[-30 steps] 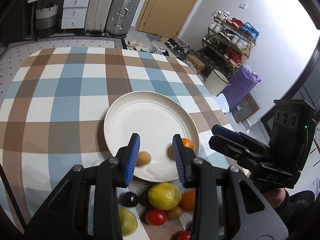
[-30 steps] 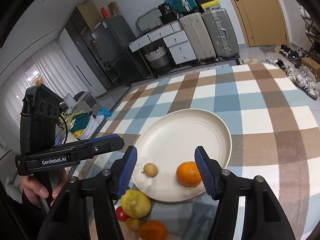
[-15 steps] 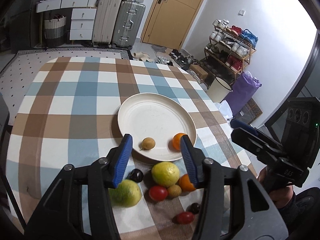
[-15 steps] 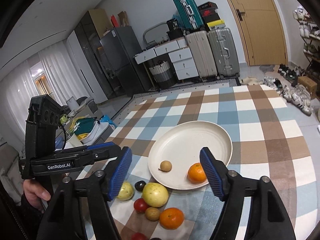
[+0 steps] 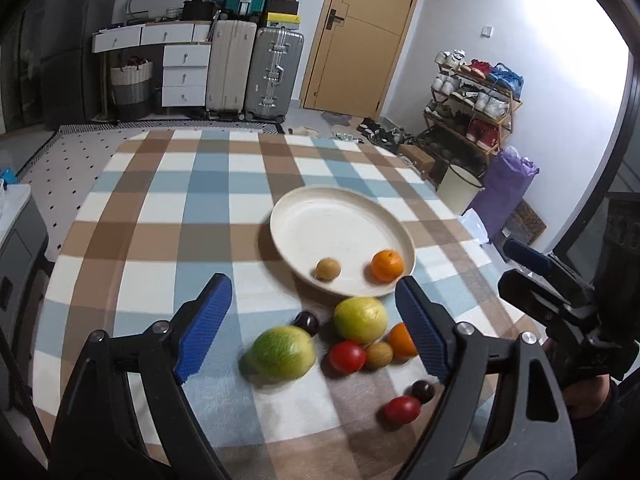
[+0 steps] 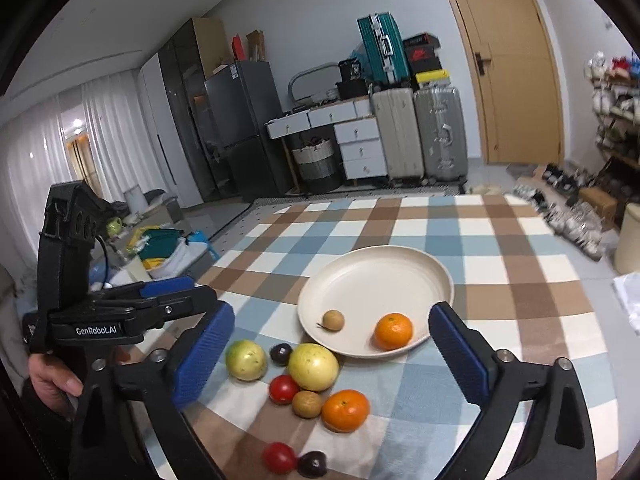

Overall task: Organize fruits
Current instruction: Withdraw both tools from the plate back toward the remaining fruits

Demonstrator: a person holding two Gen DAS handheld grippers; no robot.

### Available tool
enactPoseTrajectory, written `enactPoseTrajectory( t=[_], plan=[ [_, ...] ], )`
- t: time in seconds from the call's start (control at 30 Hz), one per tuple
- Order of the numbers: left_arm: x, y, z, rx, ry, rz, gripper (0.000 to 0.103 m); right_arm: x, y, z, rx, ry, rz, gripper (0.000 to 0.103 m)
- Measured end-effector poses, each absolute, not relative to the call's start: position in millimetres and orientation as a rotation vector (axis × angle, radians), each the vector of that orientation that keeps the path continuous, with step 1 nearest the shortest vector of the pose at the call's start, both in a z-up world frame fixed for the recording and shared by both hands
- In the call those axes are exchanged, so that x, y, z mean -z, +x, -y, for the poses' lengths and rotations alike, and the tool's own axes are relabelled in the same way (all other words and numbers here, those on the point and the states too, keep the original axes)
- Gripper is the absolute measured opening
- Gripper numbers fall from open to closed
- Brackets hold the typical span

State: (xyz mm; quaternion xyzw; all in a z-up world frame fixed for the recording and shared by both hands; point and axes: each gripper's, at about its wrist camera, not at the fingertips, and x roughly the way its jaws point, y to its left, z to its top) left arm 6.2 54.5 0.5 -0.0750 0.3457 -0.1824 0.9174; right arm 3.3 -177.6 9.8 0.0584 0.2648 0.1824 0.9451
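Both claws spread wide, empty: right claw above yellow-green fruit, nearer than left claw; plate beyond.

A soft, fuzzy checked tablecloth lies under a smooth matt cream plate, glossy red tomatoes and a dimpled orange.

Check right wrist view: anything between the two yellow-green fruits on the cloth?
Yes. A small dark plum sits between the left yellow-green fruit and the right one; the left wrist view agrees.
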Motion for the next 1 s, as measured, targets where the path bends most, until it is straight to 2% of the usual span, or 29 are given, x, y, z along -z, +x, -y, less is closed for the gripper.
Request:
enactPoseTrajectory(
  t=[0.03,0.1,0.17,0.57,1.0],
  plan=[
    [4,4,-55,0.371,-0.148,-0.72,0.087,-7,1,176,-0.361,0.11,-0.54,0.102],
    [15,4,-54,0.34,-0.127,-0.747,0.097,2,-4,175,-0.352,0.107,-0.553,0.102],
    [22,2,-54,0.329,-0.121,-0.753,0.102,10,-6,174,-0.342,0.112,-0.574,0.102],
    [53,-7,-48,0.312,-0.099,-0.792,0.102,40,-21,181,-0.296,0.1,-0.594,0.102],
    [69,5,-50,0.3,-0.108,-0.829,0.102,42,-21,182,-0.298,0.102,-0.591,0.102]
  ],
)
